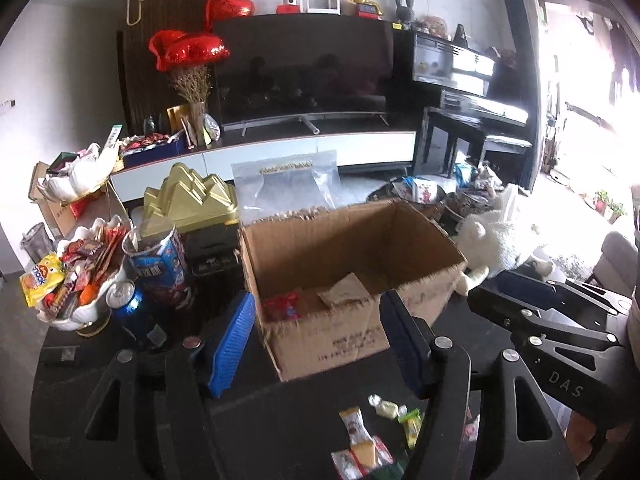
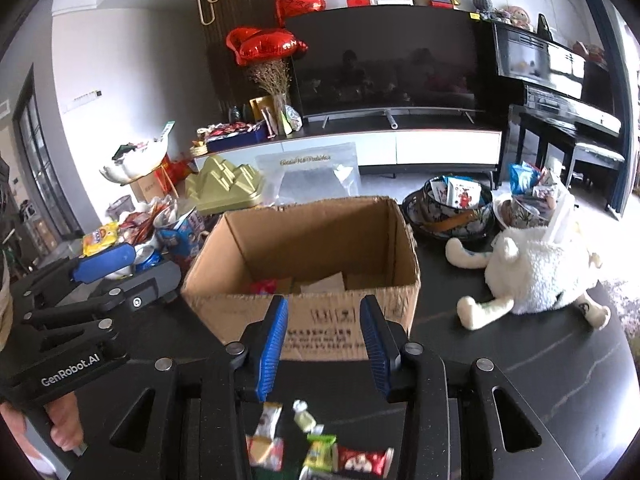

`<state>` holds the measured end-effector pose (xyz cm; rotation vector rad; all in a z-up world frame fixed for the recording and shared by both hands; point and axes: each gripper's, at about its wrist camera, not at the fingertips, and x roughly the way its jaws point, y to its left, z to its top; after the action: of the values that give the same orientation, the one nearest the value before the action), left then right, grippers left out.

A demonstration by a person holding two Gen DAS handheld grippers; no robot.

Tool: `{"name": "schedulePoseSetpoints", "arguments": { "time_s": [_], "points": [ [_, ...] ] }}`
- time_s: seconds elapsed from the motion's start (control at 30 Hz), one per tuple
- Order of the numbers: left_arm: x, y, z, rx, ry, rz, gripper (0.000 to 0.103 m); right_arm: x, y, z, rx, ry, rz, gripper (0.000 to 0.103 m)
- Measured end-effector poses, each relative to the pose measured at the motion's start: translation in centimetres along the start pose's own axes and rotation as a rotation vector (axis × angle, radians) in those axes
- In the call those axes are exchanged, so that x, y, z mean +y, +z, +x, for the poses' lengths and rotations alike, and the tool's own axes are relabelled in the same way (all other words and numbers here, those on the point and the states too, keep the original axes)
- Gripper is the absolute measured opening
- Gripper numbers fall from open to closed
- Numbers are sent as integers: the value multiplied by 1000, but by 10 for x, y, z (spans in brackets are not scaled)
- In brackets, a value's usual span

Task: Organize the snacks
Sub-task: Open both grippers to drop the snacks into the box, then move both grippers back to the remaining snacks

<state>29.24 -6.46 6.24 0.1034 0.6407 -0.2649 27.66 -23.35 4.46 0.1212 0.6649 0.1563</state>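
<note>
An open cardboard box (image 1: pixel 352 280) (image 2: pixel 308 264) stands on the dark table and holds a red snack packet (image 1: pixel 282 306) (image 2: pixel 264 286) and a brown paper piece. Loose wrapped snacks (image 1: pixel 368 436) (image 2: pixel 308 444) lie on the table in front of the box, below both grippers. My left gripper (image 1: pixel 320 340) is open and empty, just in front of the box's left corner. My right gripper (image 2: pixel 324 340) is open and empty, in front of the box's near wall. The right gripper also shows in the left wrist view (image 1: pixel 532 300), and the left gripper in the right wrist view (image 2: pixel 104 264).
A white bowl of snacks (image 1: pixel 76 280), a blue can (image 1: pixel 128 300) and a snack tub (image 1: pixel 160 264) stand left of the box. A gold mountain-shaped tin (image 1: pixel 188 196) and a clear bag (image 1: pixel 288 188) stand behind it. A white plush toy (image 2: pixel 536 276) and patterned bowls of snacks (image 2: pixel 448 208) lie to the right.
</note>
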Motion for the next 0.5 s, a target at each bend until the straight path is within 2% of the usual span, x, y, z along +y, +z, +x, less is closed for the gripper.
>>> {"name": "schedulePoseSetpoints", "arguments": {
  "time_s": [0.5],
  "points": [
    [-9,-58,-7,86,-27,-27,64,-11,-51,-10,113,-27,77,39]
  ]
}}
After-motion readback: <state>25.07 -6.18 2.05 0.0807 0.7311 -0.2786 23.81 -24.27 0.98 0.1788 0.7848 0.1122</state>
